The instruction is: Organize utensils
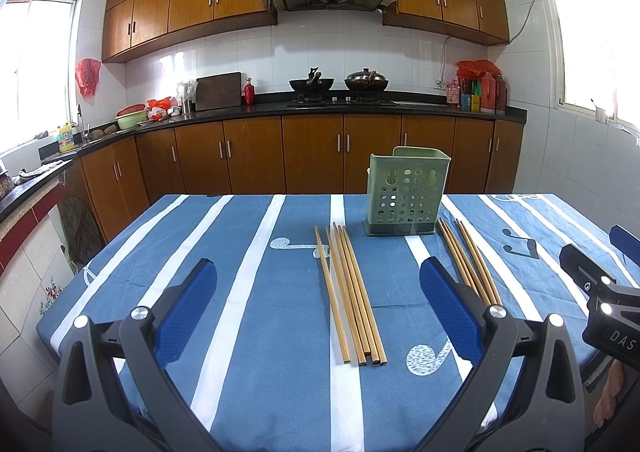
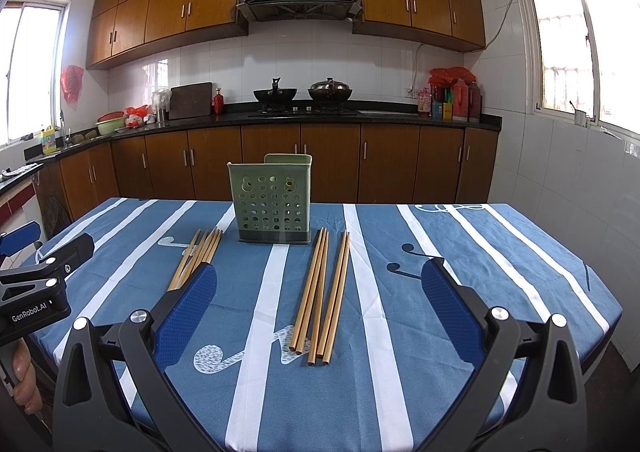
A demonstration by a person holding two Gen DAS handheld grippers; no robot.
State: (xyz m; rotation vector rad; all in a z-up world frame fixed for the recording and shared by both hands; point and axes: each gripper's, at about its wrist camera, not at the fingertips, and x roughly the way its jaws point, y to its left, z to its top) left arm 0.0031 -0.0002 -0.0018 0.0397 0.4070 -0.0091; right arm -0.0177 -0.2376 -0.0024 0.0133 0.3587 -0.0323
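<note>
A green perforated utensil holder (image 1: 406, 194) (image 2: 271, 200) stands upright on the blue striped tablecloth. Several wooden chopsticks (image 1: 350, 292) lie in a left bunch in front of my left gripper (image 1: 318, 284), which is open and empty above the table. A second bunch of chopsticks (image 2: 322, 294) lies in front of my right gripper (image 2: 320, 284), also open and empty. In the left wrist view the right bunch (image 1: 470, 260) is partly hidden by a finger (image 1: 448, 308). In the right wrist view the left bunch (image 2: 198, 256) is partly hidden by a finger (image 2: 188, 316).
The table (image 1: 200, 252) has its near edge under the grippers. The other gripper shows at the right edge in the left wrist view (image 1: 600, 292) and at the left edge in the right wrist view (image 2: 40, 284). Kitchen cabinets and a counter (image 1: 320, 108) stand behind.
</note>
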